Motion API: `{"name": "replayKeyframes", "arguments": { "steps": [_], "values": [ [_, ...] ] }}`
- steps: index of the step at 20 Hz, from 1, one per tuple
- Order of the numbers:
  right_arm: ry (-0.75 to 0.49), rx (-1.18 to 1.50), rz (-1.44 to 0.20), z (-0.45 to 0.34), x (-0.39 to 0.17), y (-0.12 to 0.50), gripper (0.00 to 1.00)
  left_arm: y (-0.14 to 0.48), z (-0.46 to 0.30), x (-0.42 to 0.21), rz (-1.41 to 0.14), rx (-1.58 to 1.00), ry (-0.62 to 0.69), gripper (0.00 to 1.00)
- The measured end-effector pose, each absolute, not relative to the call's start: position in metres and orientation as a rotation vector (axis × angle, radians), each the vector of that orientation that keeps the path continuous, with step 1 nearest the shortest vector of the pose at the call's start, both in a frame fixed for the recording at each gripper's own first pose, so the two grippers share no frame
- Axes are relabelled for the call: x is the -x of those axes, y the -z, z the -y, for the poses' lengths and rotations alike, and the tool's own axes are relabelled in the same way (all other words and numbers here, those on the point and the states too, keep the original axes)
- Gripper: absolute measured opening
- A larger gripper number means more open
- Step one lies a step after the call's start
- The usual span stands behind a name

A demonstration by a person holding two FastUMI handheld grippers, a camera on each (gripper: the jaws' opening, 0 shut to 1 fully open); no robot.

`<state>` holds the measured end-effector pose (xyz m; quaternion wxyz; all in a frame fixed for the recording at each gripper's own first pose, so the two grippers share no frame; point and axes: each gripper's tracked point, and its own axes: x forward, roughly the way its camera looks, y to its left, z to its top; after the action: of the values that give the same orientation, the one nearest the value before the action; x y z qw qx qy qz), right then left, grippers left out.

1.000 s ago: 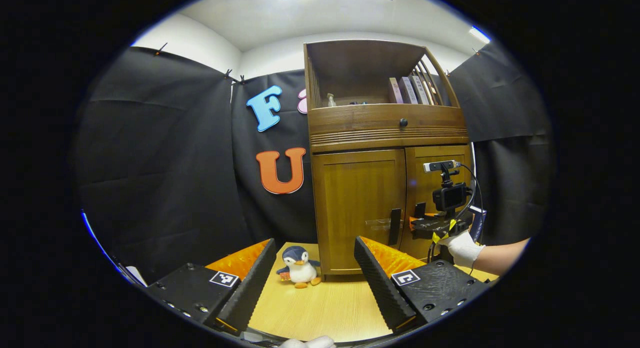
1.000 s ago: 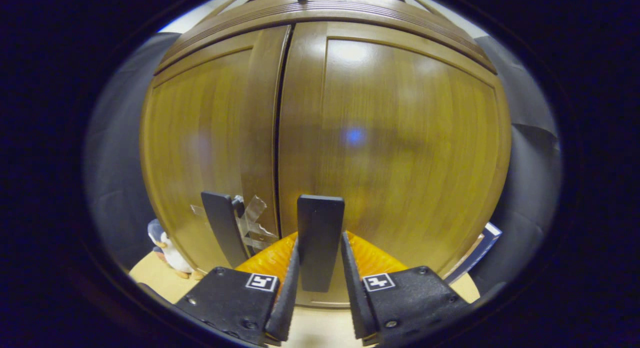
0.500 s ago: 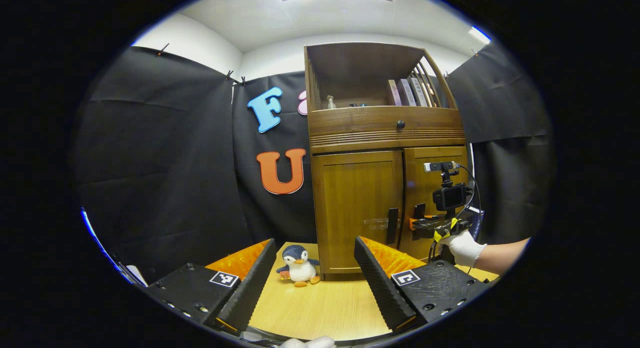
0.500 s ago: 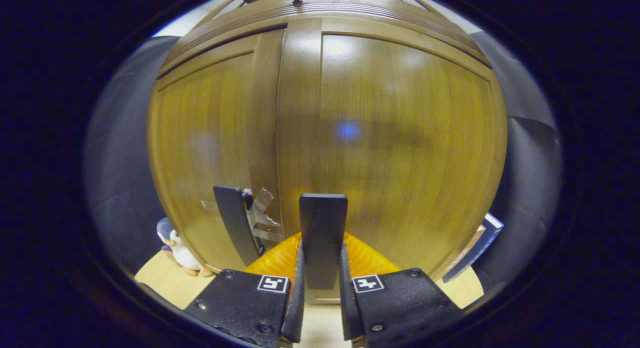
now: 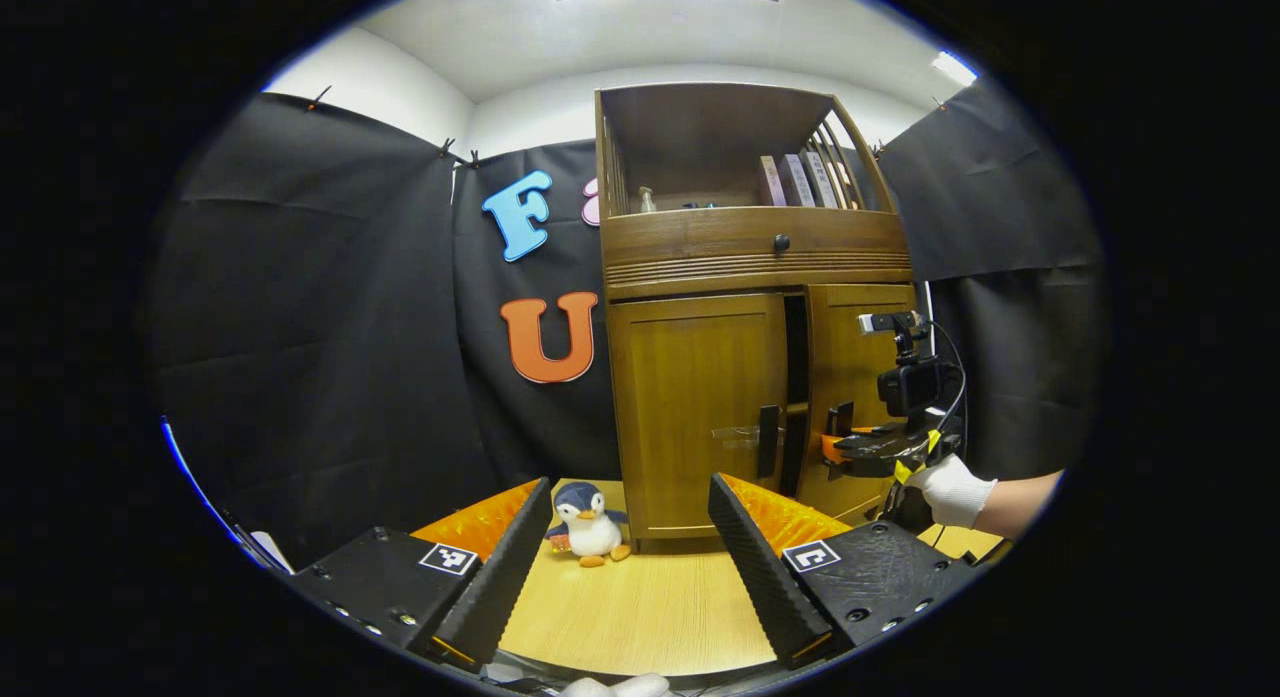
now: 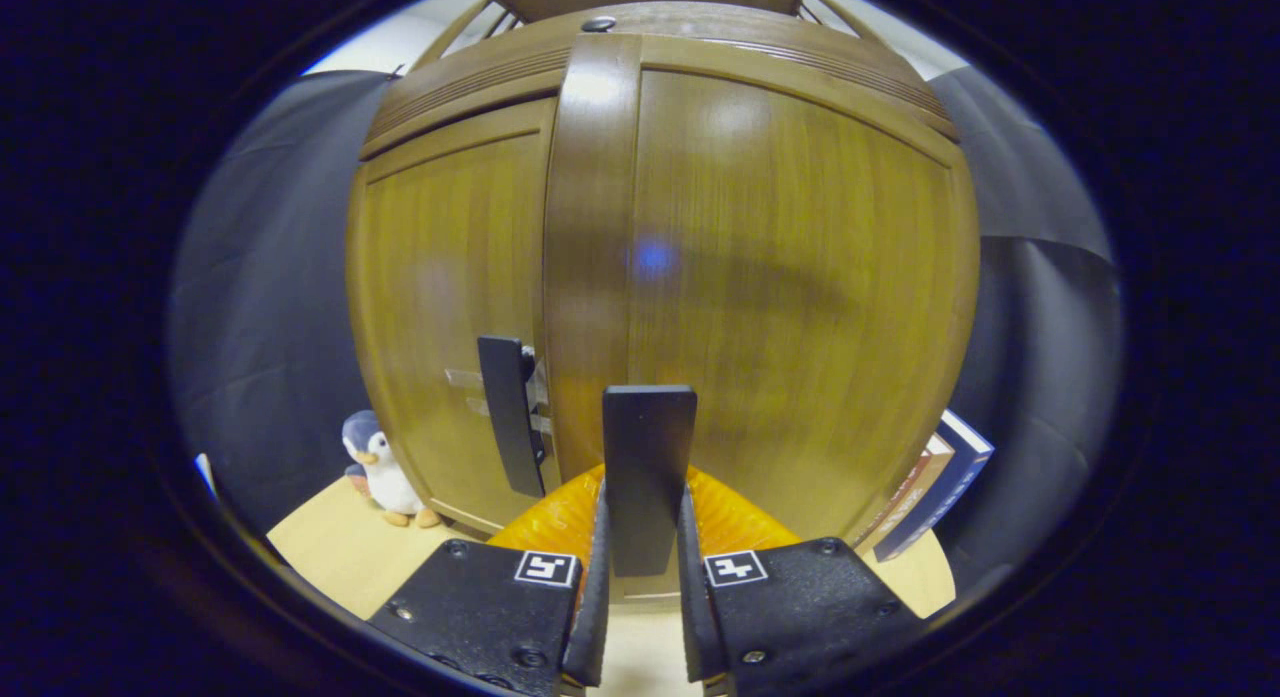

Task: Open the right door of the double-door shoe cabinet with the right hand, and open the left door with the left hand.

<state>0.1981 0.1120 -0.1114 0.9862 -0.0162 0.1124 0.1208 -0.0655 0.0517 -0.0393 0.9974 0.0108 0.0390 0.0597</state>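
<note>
1. Step in hand: opening of the right door (image 6: pixel 790 277). The right gripper (image 6: pixel 641 537) is seen clamped on the right door handle (image 6: pixel 648 467), both fingers pressed against the dark upright bar.

2. In the left gripper view the right door (image 5: pixel 850 377) is seen swung slightly out from the shoe cabinet (image 5: pixel 750 317), with a dark gap showing between it and the left door (image 5: pixel 695 407). It is judged partly open, not fully.

3. The right gripper (image 5: pixel 835 447) is seen from the left gripper view at the right door's inner edge, held by a gloved hand (image 5: pixel 955 489).

4. The left gripper (image 5: pixel 630 547) is held with its fingers wide apart, nothing between them, well back from the cabinet over the wooden table (image 5: pixel 640 617). The left door is seen shut; its handle (image 5: pixel 768 442) is untouched, with clear tape beside it.

5. A toy penguin (image 5: pixel 588 509) stands on the table just beside the cabinet's left front corner, near the left door's swing path. Books (image 6: pixel 935 492) lean beside the cabinet's right side, near the right door's swing path.

6. Next move, as judged: the right door is to be drawn further out along its hinge arc, the grip kept square on the bar so it is not slipped off.

7. After that, the left gripper is to be brought forward to the left door handle and closed on it; the penguin is to be watched during the swing.
</note>
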Motion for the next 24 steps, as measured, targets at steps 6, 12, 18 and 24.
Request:
{"name": "replayKeyframes", "arguments": {
  "steps": [6, 12, 18, 24],
  "values": [
    [-0.255, 0.038, -0.223, -0.091, -0.163, 0.116, 0.33, 0.04, -0.045, 0.068, -0.079, -0.017, -0.097, 0.95],
    [-0.257, 0.036, -0.221, -0.064, -0.131, 0.121, 0.33, 0.041, -0.028, 0.063, -0.077, -0.017, -0.044, 0.95],
    [-0.235, 0.032, -0.224, -0.03, -0.103, 0.127, 0.33, 0.041, -0.008, 0.055, -0.075, -0.021, 0.016, 0.95],
    [-0.19, 0.012, -0.221, 0.012, -0.079, 0.129, 0.29, 0.041, 0.012, 0.047, -0.074, -0.025, 0.076, 0.95]
  ]
}}
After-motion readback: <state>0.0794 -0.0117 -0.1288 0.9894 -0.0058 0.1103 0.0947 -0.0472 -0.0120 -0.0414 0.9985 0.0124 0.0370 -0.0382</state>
